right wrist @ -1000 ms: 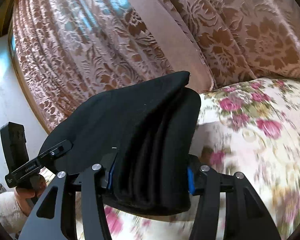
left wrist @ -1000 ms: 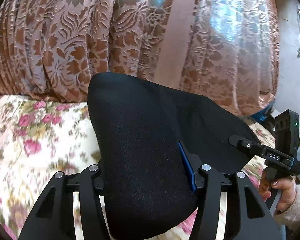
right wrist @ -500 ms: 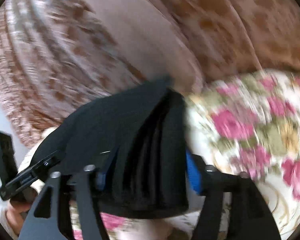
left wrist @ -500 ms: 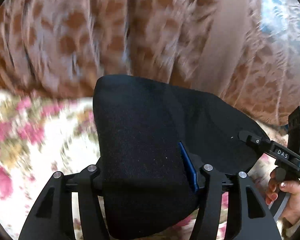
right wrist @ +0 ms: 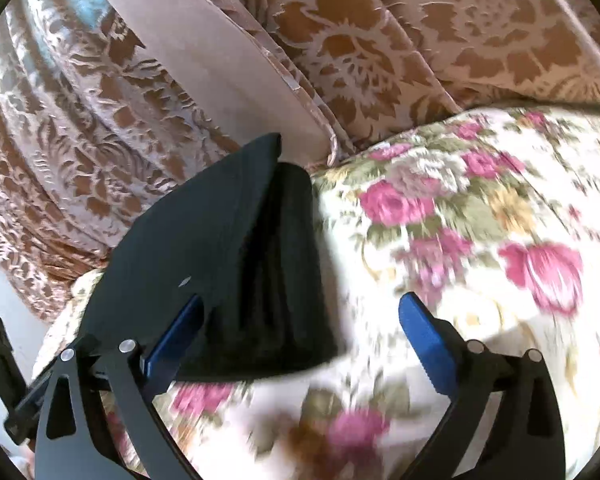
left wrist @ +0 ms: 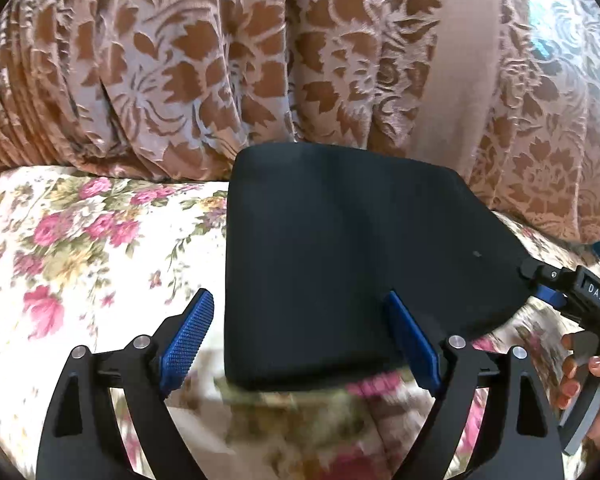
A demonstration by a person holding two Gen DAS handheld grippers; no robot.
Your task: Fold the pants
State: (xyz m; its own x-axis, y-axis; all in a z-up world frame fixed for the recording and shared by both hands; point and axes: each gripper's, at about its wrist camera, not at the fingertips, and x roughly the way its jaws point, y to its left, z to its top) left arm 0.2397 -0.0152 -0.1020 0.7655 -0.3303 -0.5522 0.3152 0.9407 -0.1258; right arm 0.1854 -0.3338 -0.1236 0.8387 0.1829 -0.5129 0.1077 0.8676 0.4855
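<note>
A flowered bedspread (left wrist: 80,264) lies under a wall of brown patterned curtain (left wrist: 180,60), and both cameras look along it from low down.

The left gripper (left wrist: 300,336) has its jaws spreading wide; its blue pads (left wrist: 188,332) stand clear on the outer side, and the near left end of the pants (left wrist: 340,260) sits between the fingers with nothing pressing on it. The right gripper (right wrist: 300,332) is opening too: the right end of the pants (right wrist: 236,264) lies against the inner finger, and the outer finger stands well apart over bare bedspread (right wrist: 480,220). Neither tool holds anything.

The pants are a compact black bundle resting flat on the bedspread, its far edge near the curtain (right wrist: 360,40). As far as these views go, the folding looks done and the bundle set down; what seems left is to draw both tools back without dragging the cloth, and perhaps to square the stack.

The left view shows the smooth top face of the bundle and, at its right edge, the other tool with a hand (left wrist: 592,384) on its grip. The right view alone shows the open side, where several stacked layers run as dark ridges, and the plain pale hem of the curtain behind.
</note>
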